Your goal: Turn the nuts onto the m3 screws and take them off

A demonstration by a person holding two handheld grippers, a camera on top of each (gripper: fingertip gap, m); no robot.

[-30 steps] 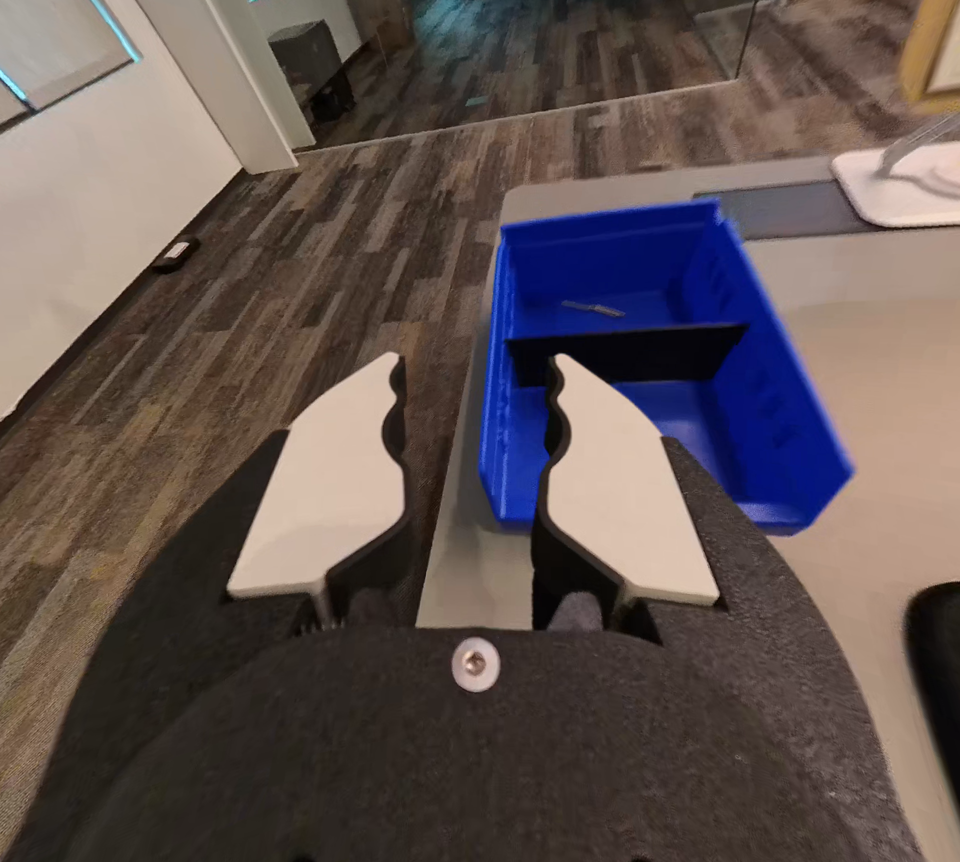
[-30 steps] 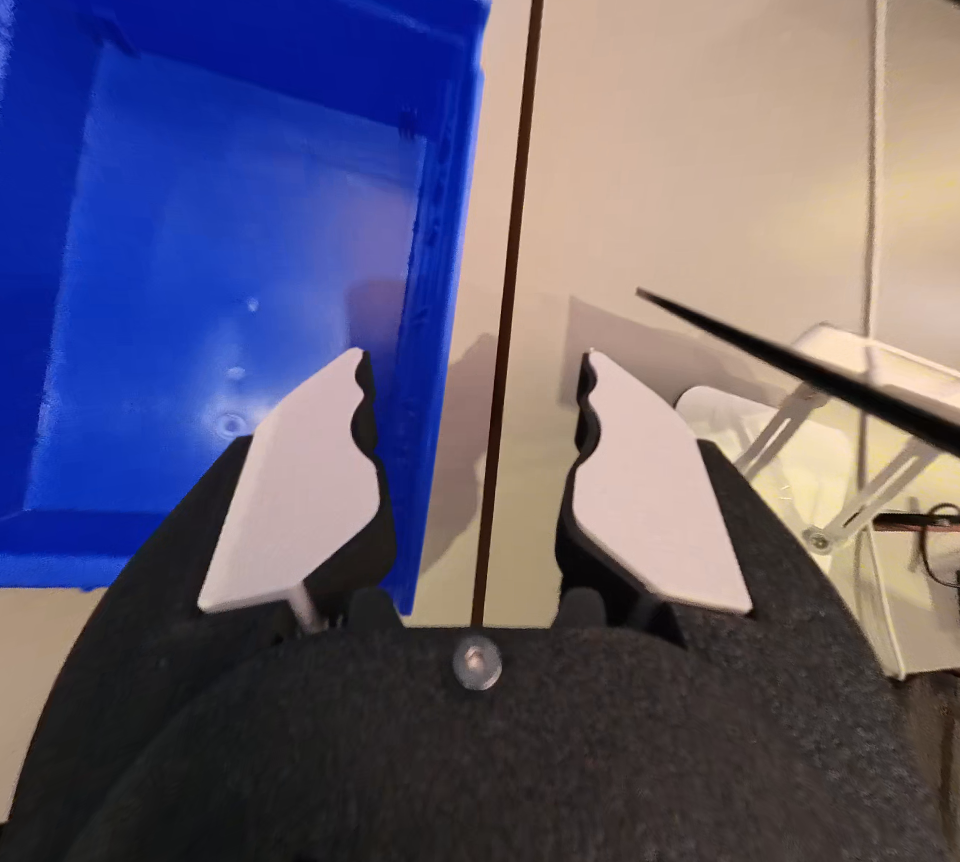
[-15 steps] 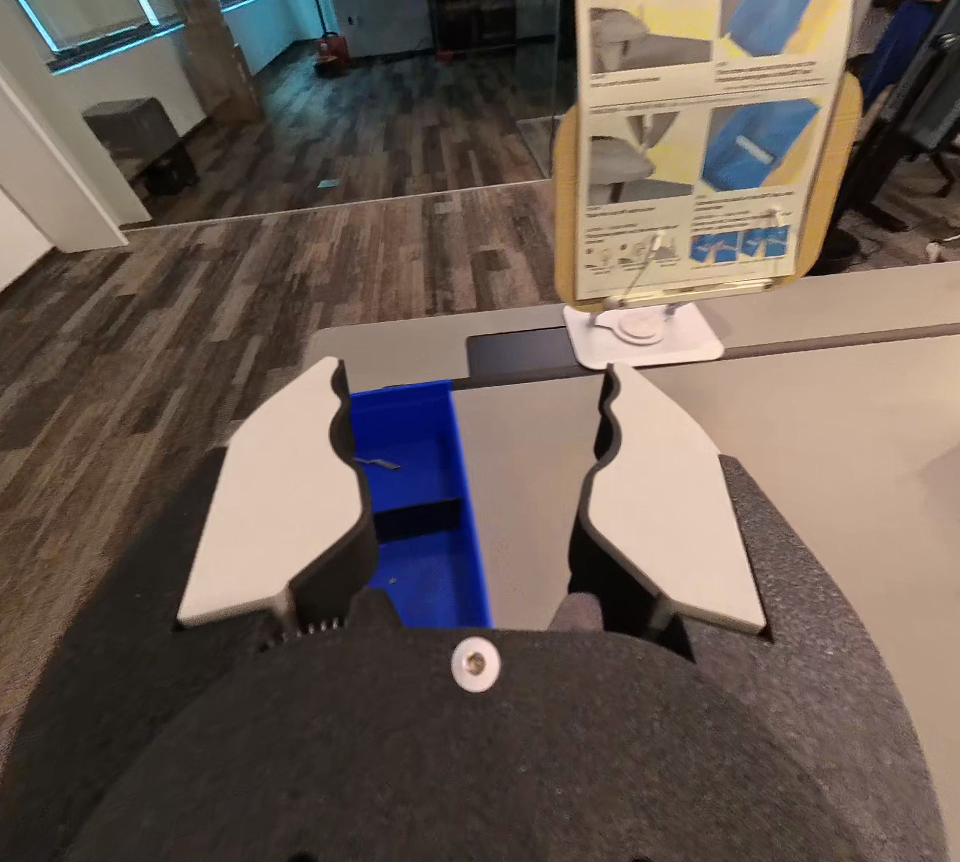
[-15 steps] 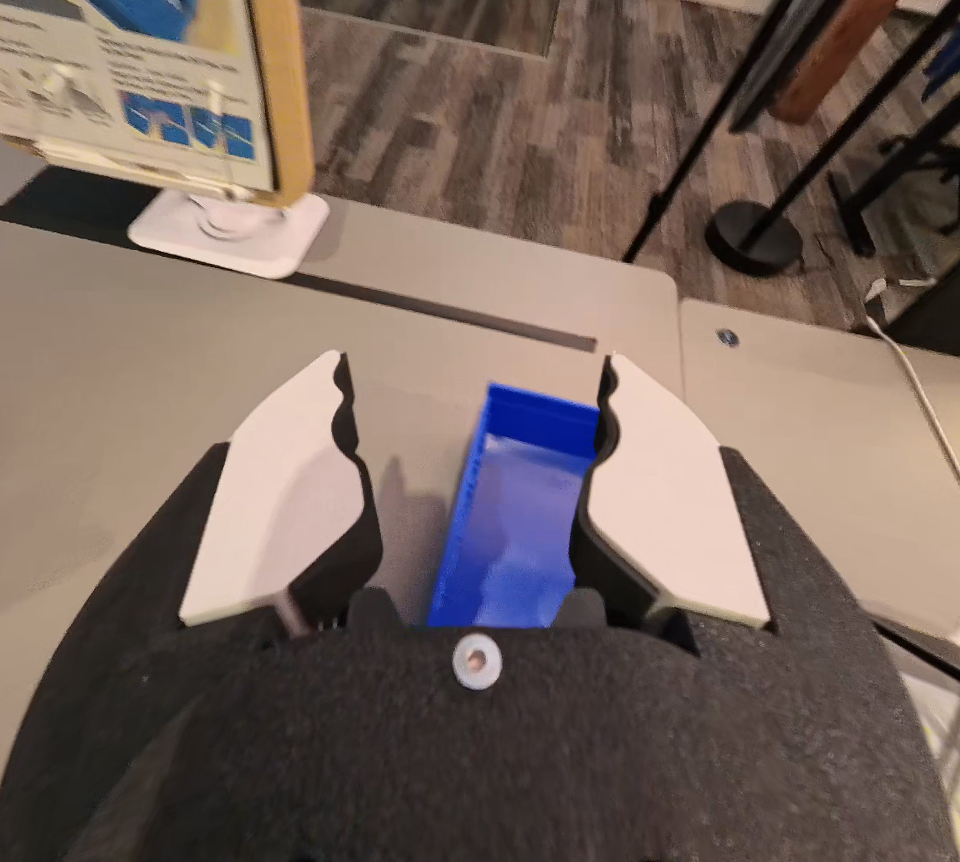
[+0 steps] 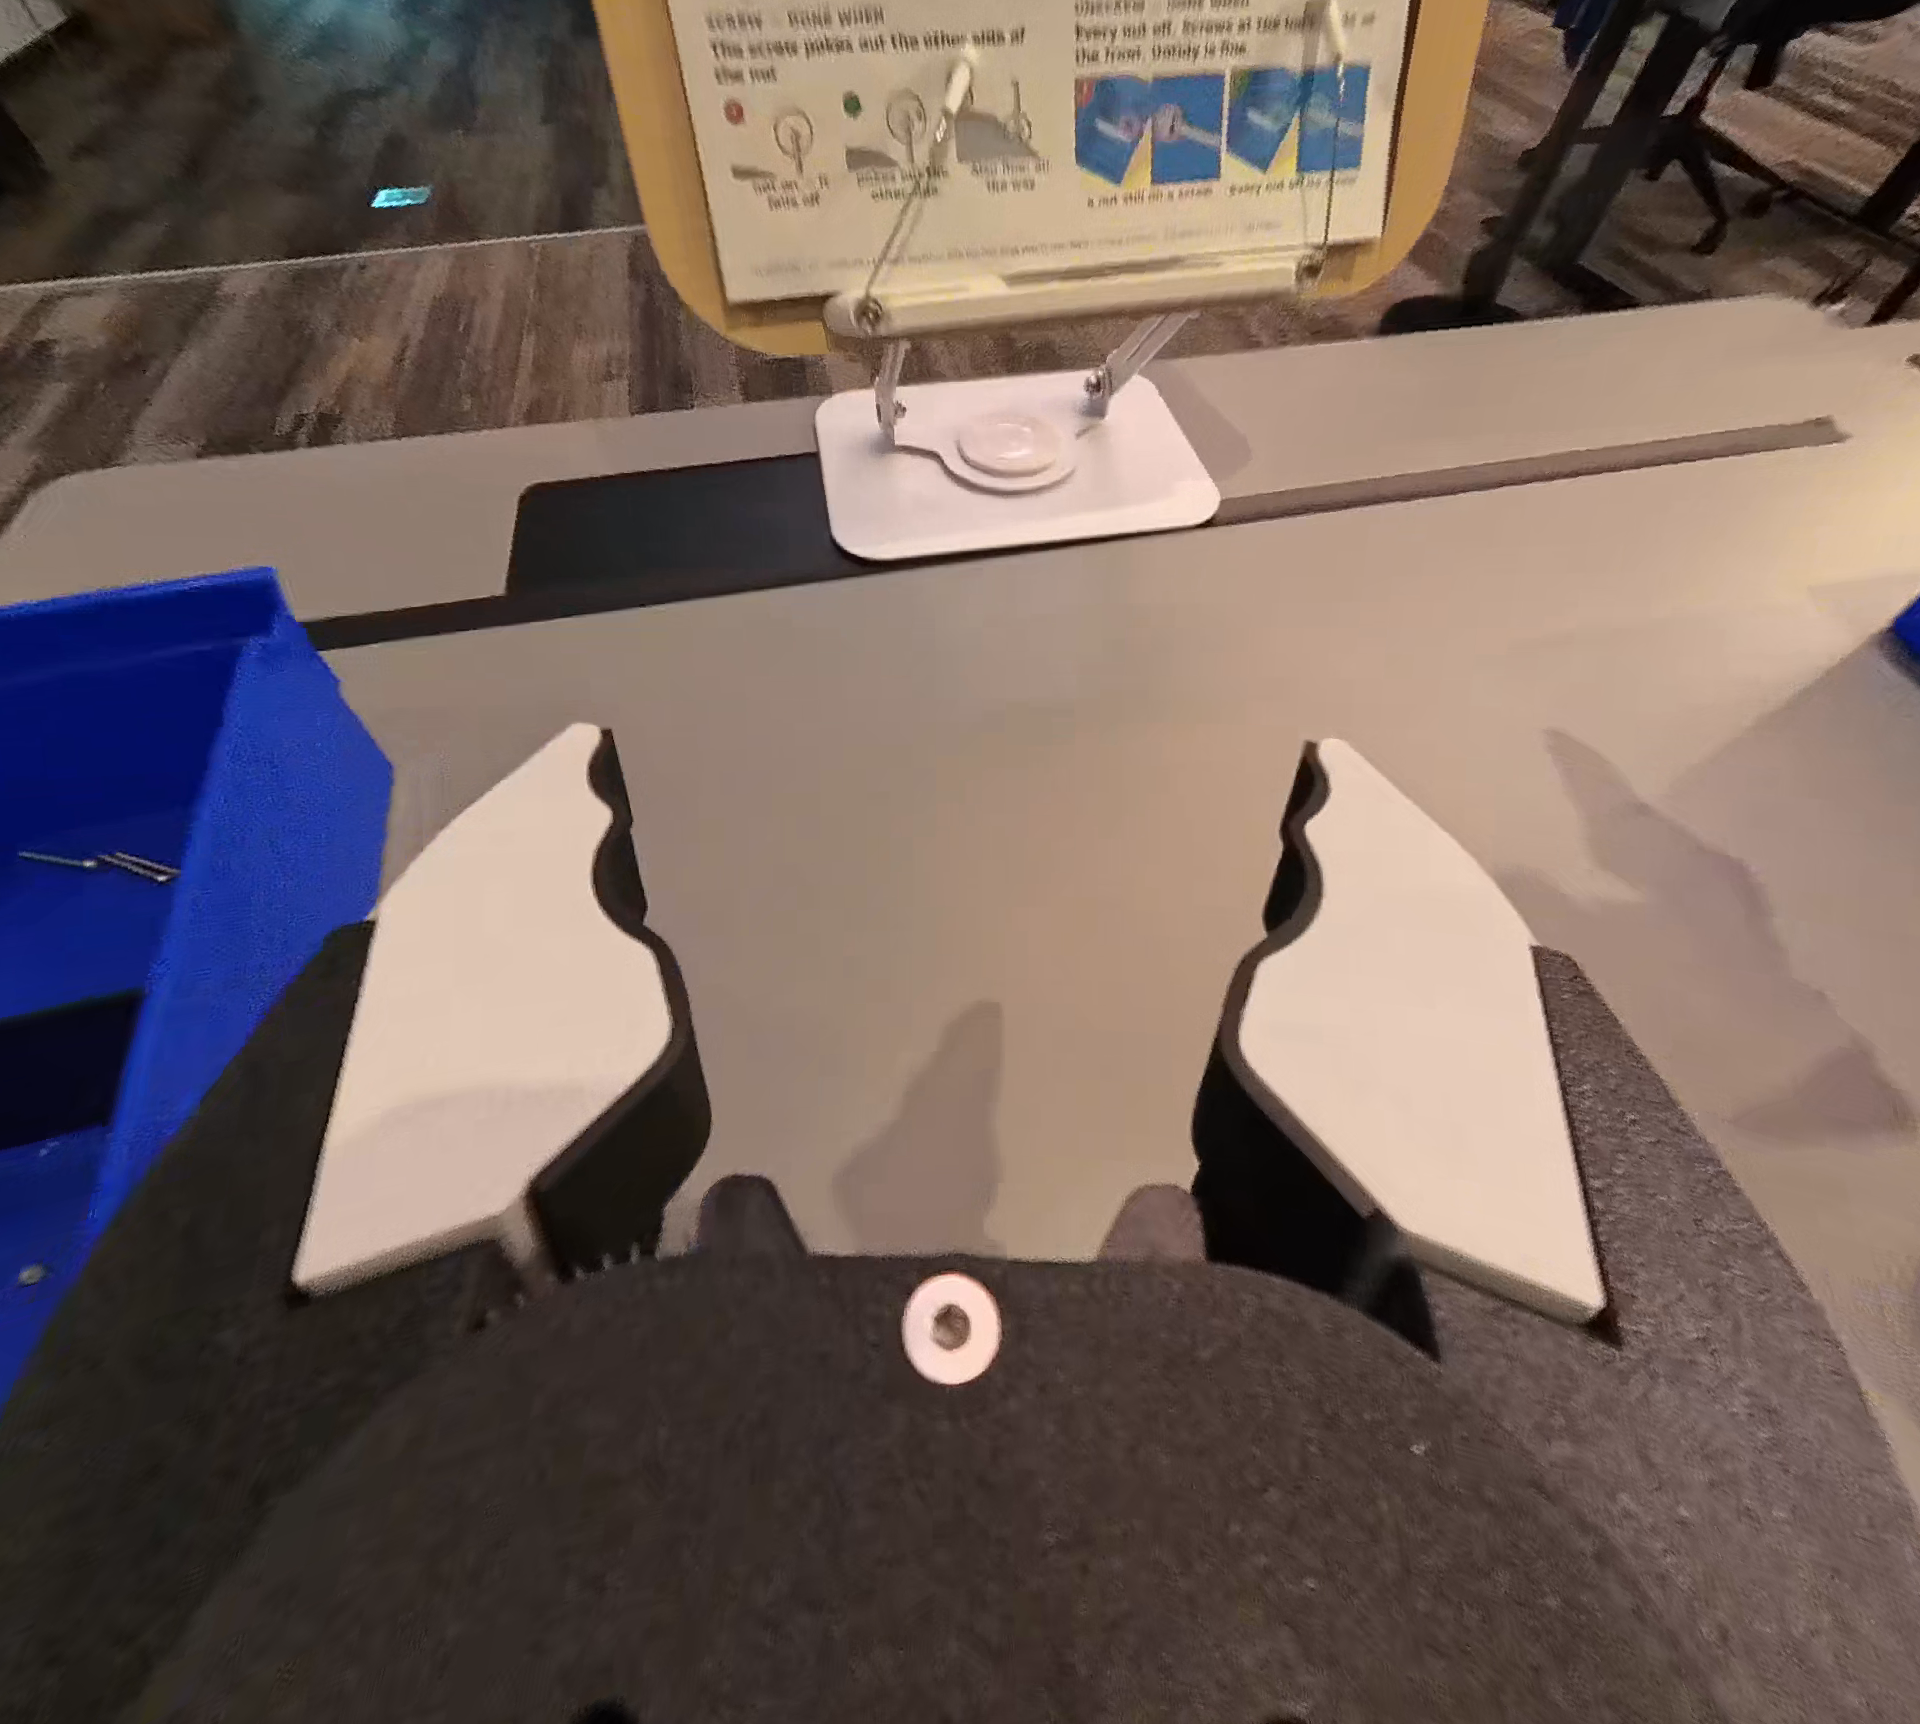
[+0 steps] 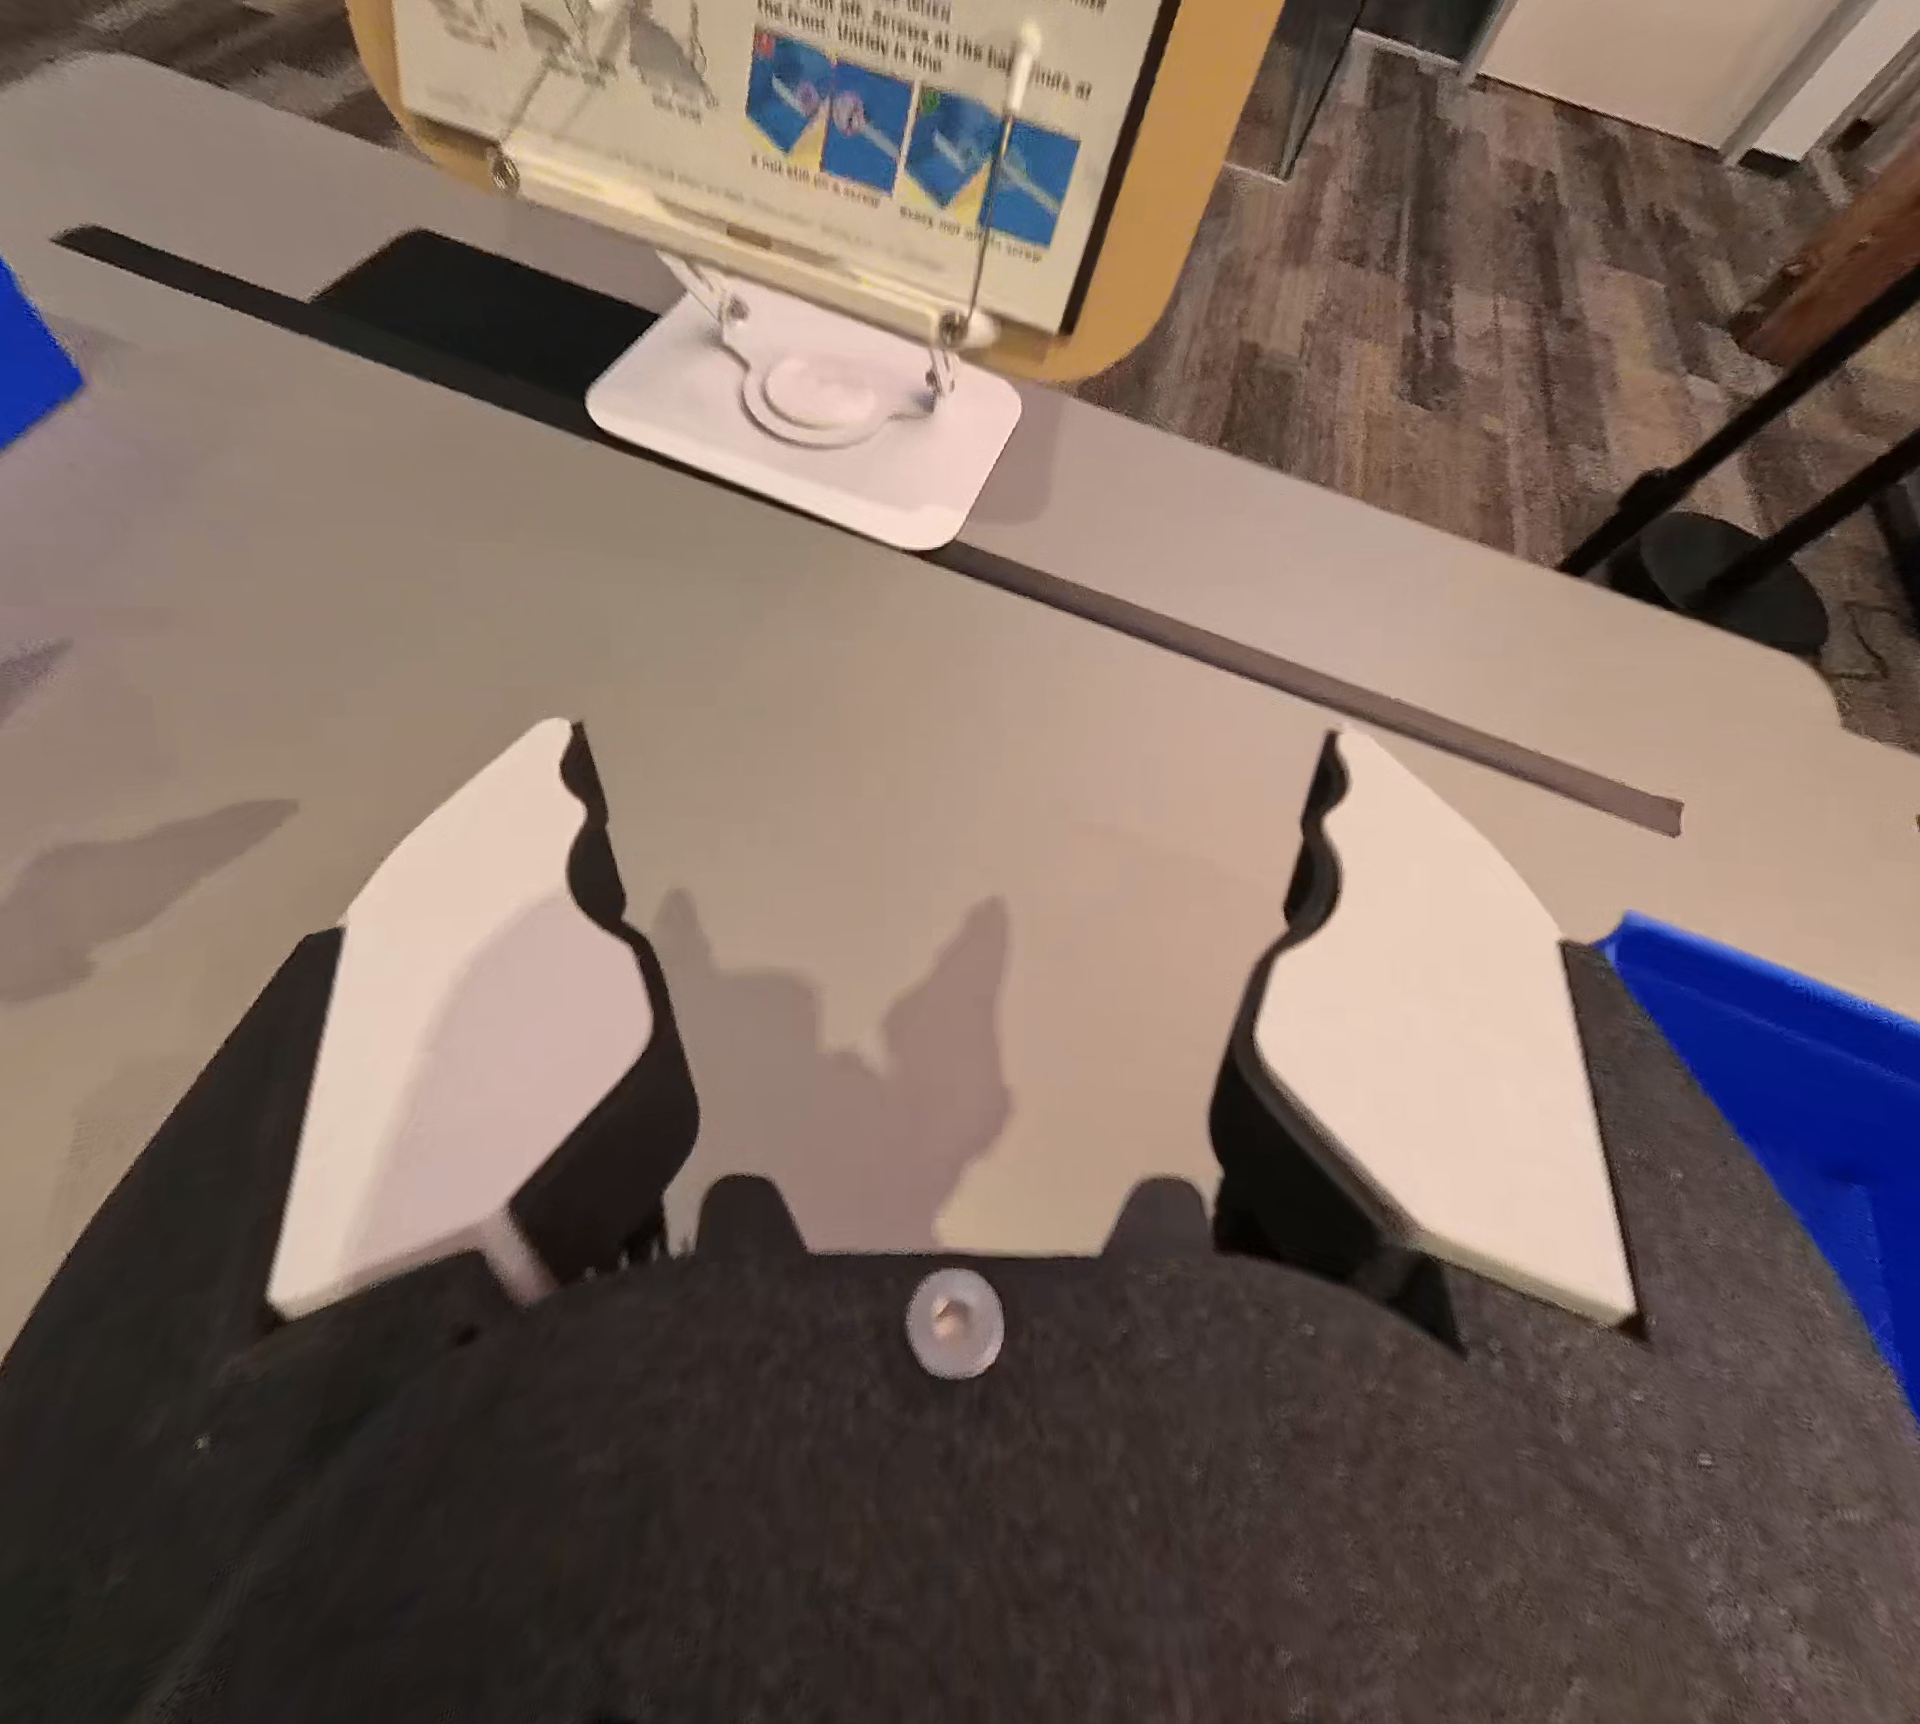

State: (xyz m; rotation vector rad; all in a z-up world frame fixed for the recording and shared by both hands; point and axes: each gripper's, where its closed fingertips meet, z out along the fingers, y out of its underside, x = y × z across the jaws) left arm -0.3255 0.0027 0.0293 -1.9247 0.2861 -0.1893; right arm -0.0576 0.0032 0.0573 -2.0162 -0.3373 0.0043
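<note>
The left gripper (image 5: 954,739) was held above the grey table (image 5: 987,687) with its two white fingers (image 5: 499,999) spread wide apart, and only the bare tabletop showed between them; it grasped nothing. Just beside its left finger stood a blue bin (image 5: 260,791), with a dark divider (image 5: 62,1061) across it. In the far compartment of this bin lay thin metal screws (image 5: 99,864), and a small metal piece (image 5: 31,1274), too blurred to name, lay in the near part.

The right gripper (image 6: 951,729) was also wide open above the same table (image 6: 935,687), with nothing between its fingers (image 6: 1434,1051); only their shadows fell on the surface. A second blue bin (image 6: 1787,1051) stood just beside its right finger, and its inside could not be seen.

Ahead of both grippers, at the far side of the table, a white stand (image 5: 1013,469) carried a wooden board (image 5: 613,64) with a printed instruction sheet (image 5: 1018,64) clipped on it. A dark strip (image 6: 1299,666) ran across the table under the foot of the stand. Behind the table were the wood-pattern floor (image 5: 312,324) and black stand legs (image 6: 1704,552).
</note>
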